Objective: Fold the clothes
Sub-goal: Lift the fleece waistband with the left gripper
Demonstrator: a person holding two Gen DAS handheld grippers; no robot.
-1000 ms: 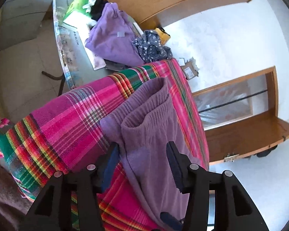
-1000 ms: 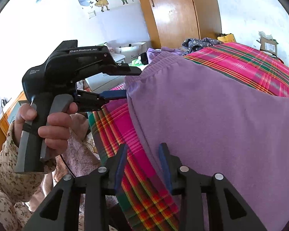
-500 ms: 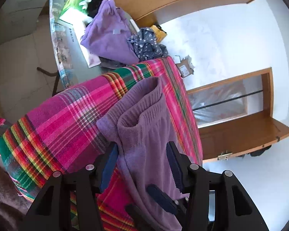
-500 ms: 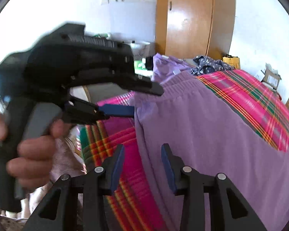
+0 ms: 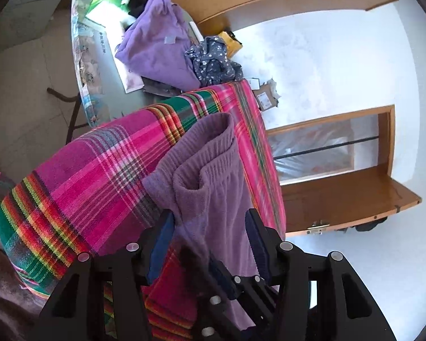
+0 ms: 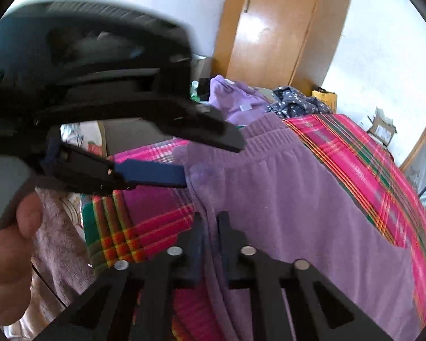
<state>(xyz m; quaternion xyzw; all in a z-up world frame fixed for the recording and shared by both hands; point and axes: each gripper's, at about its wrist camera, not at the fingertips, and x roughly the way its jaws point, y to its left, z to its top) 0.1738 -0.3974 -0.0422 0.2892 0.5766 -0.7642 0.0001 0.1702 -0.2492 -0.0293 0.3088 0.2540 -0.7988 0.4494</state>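
Lying along the near edge of a bed under a pink plaid blanket [image 5: 93, 182]: purple fleece trousers [image 6: 298, 199], ribbed waistband toward the far end. Judged soft, light and limp, likely to sag and drag on the blanket when lifted; best taken at the side seam or at the doubled waistband, where the cloth is thickest. Right gripper [image 6: 210, 227] nearest, pinched almost fully closed on the trousers' near side edge, a thin fold of fleece between the jaws. Left gripper [image 5: 210, 236] just beyond, jaws standing wide, straddling the bunched waistband end without visibly pressing it; pads apart from the cloth on both sides, as far as can be told. Farther off, past the bed's far end, another purple garment [image 5: 156, 51] and a dark floral one [image 5: 213, 62] heaped on a cluttered tabletop [image 5: 79, 65].
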